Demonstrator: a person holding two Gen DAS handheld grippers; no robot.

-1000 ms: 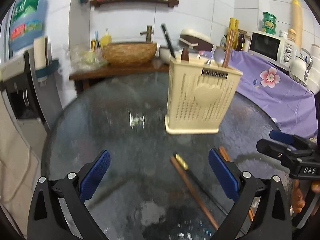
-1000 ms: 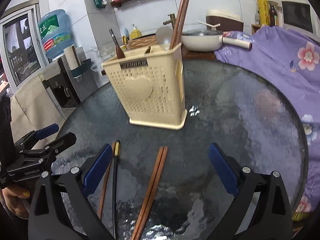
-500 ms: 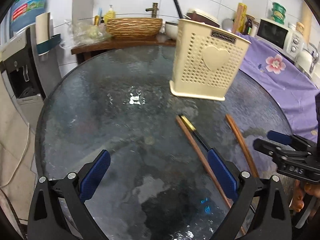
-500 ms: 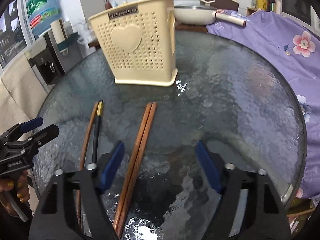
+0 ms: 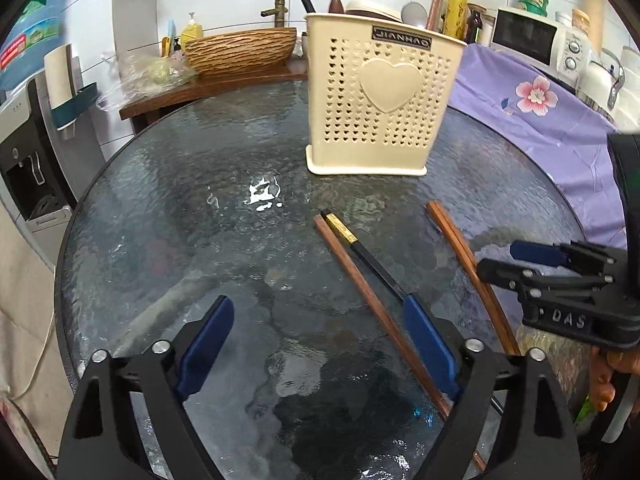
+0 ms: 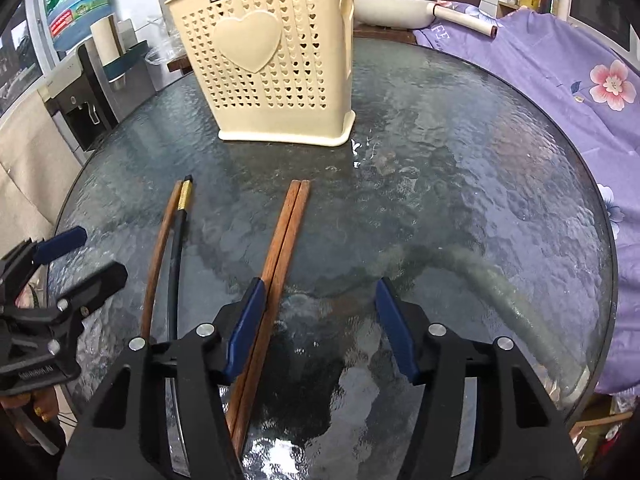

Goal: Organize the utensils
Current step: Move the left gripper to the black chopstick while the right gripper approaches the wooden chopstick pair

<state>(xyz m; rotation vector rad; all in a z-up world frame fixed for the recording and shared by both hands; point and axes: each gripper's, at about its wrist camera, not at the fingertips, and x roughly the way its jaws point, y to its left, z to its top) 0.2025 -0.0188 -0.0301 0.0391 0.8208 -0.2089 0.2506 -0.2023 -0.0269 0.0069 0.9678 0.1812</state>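
Four chopsticks flat on the glass table (image 6: 460,168), in two sets: a brown pair (image 6: 286,236) pressed side by side at centre of the right wrist view, and to its left a single brown stick (image 6: 160,248) lying against a black one with a gold band (image 6: 178,240). Long axes of all four pointing up the frame toward the cream holder (image 6: 268,60), which stands upright at upper centre, well apart from their far tips, with a few handles poking from its top. Right gripper (image 6: 320,312) spread wide and empty, its left pad (image 6: 246,316) just beside the brown pair, the sticks apparently running under or just outside that pad rather than cleanly between the two; contact impossible to tell. Left gripper (image 5: 320,340) likewise apart and empty, its right pad (image 5: 430,344) over the lower end of the black stick (image 5: 376,264) in the left wrist view, the brown single (image 5: 372,300) running diagonally into the gap. Judging by this, right hand nearer the brown pair, left hand nearer the mixed set. Likely need: a small shift leftward by the right tool to straddle the pair across its length before closing. Behind, a purple flowered cloth (image 6: 560,72) at right and a water dispenser (image 6: 76,92) at upper left.
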